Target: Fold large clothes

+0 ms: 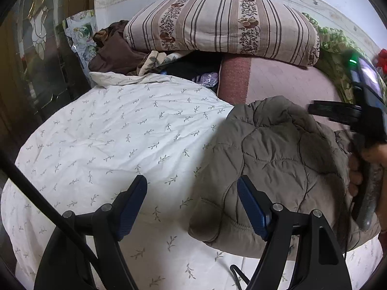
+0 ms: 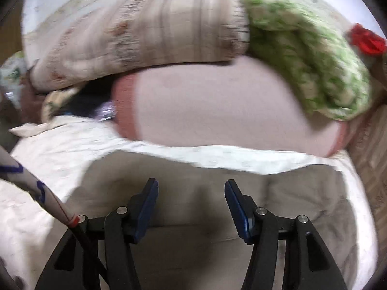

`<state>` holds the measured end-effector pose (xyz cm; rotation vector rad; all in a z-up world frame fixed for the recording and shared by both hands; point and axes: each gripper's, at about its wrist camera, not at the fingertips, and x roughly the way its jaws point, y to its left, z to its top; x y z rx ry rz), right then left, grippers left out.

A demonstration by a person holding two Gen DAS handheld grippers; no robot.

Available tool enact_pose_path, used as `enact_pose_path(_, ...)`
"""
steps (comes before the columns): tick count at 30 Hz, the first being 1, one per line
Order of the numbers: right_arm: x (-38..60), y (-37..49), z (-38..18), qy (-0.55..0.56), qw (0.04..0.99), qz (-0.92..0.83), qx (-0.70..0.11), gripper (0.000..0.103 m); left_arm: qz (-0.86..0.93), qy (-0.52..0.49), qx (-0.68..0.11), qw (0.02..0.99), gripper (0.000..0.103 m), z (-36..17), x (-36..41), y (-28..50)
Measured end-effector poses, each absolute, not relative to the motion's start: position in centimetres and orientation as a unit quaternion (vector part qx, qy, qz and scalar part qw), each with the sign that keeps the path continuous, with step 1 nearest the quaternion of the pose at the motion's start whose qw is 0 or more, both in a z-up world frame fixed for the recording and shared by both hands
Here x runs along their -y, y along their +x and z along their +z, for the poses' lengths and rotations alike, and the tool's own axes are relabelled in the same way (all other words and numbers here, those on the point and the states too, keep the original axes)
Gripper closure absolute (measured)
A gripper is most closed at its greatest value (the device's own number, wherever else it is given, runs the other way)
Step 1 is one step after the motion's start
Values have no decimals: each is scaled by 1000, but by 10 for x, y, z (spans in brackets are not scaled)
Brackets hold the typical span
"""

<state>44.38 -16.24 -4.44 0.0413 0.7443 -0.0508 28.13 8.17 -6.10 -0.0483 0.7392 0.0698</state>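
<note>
A grey-brown quilted jacket point(image 1: 273, 164) lies bunched on the white leaf-print bedspread point(image 1: 108, 140). My left gripper point(image 1: 192, 188) is open and empty, at the jacket's left edge, its right finger over the fabric. The right gripper's body shows at the right of the left wrist view, held in a hand above the jacket; its fingers are hidden there. In the blurred right wrist view my right gripper point(image 2: 191, 191) is open and empty above the jacket point(image 2: 193, 217).
A striped folded quilt point(image 1: 222, 26) and a green floral blanket point(image 2: 309, 55) lie at the head of the bed on a pink sheet point(image 2: 217, 111). Brown and dark clothes point(image 1: 113, 53) are piled at the back left. A glass cabinet point(image 1: 36, 60) stands left.
</note>
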Motion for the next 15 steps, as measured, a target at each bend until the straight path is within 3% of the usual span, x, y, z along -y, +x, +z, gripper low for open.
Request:
enact_pose_path(8,106,483,-120,-62,896,-49,-437,35,27,-16,-364,931,27,-67,-76,282)
enact_pose_path(15,135,456,-71,-24,917,-43,-395,35,25,-1,-354,935,27,-66,-67,274)
